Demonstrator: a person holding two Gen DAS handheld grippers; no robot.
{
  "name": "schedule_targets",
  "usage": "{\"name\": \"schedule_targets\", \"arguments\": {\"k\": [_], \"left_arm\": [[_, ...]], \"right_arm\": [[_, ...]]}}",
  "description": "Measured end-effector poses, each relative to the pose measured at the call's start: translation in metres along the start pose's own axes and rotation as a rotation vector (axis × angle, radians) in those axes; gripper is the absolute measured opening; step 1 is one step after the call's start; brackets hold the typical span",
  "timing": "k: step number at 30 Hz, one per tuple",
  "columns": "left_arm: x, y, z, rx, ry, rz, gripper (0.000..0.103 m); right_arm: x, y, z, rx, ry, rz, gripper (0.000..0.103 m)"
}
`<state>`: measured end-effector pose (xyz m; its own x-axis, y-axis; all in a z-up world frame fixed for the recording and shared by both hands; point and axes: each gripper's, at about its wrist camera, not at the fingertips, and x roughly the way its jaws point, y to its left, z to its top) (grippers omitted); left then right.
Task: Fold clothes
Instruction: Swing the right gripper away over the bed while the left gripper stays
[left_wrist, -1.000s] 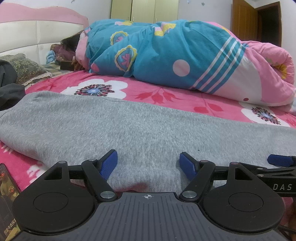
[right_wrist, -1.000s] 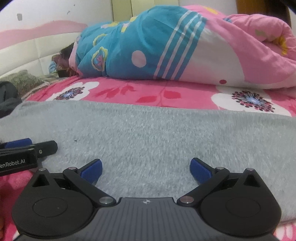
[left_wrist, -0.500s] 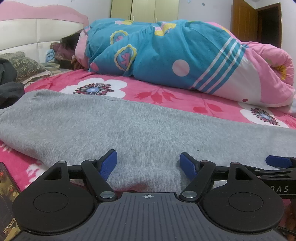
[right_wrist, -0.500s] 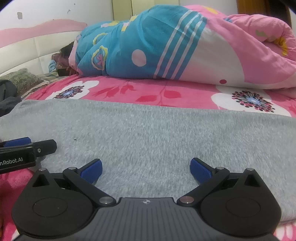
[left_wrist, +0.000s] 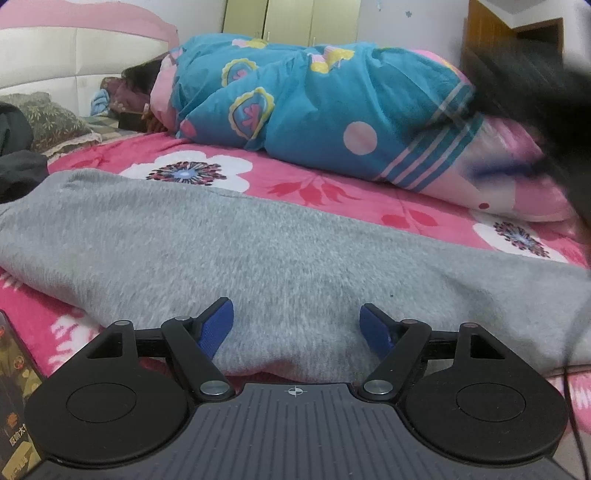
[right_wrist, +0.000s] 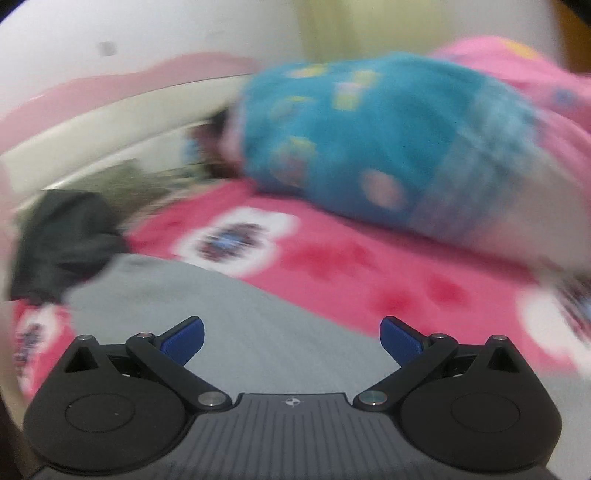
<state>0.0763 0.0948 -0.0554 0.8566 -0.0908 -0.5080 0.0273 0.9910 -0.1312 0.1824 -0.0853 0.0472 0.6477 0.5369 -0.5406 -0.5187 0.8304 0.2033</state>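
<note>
**Left tool and right tool: both spread, nothing held**

Left tool (left_wrist: 296, 325): jaws held wide, empty, set low at the near edge of the grey garment (left_wrist: 258, 251). Right tool (right_wrist: 291, 338): jaws equally wide, empty, raised above the garment's left part; view blurred. Garment: spread flat across the pink floral bed (left_wrist: 332, 192), a rolled quilt (left_wrist: 314, 110) beyond it. Step judged: between folds, no edge gripped. Next move: an edge to be pinched and carried over.

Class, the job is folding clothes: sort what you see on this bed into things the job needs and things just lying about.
Needed:
- grey fleecy garment
- left claw
- right claw

Lying about:
- blue and pink patterned quilt
- dark crumpled cloth
- olive patterned pillow
</note>
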Motion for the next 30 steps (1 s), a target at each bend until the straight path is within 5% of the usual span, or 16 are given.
{"name": "schedule_targets", "arguments": {"k": [3, 5, 7, 11, 17, 24, 30], "left_arm": [[-0.001, 0.003, -0.001, -0.006, 0.002, -0.016, 0.076], [-0.002, 0.005, -0.001, -0.009, 0.003, -0.026, 0.076], [-0.002, 0.006, -0.003, -0.005, 0.002, -0.029, 0.076], [-0.002, 0.006, -0.005, 0.001, 0.001, -0.031, 0.076], [-0.001, 0.006, -0.006, 0.002, 0.001, -0.038, 0.076], [-0.002, 0.009, -0.007, -0.013, 0.000, -0.053, 0.076], [-0.001, 0.010, -0.006, -0.026, 0.002, -0.058, 0.076]], "right_arm": [[0.054, 0.026, 0.049, -0.096, 0.073, 0.188, 0.098], [0.103, 0.048, 0.064, -0.149, 0.157, 0.277, 0.077], [0.151, 0.074, 0.073, -0.202, 0.252, 0.348, 0.069], [0.222, 0.111, 0.069, -0.311, 0.363, 0.357, 0.055], [0.290, 0.136, 0.062, -0.393, 0.402, 0.314, 0.053], [0.303, 0.142, 0.082, -0.363, 0.316, 0.285, 0.052], [0.267, 0.158, 0.087, -0.471, 0.329, 0.423, 0.048]]}}
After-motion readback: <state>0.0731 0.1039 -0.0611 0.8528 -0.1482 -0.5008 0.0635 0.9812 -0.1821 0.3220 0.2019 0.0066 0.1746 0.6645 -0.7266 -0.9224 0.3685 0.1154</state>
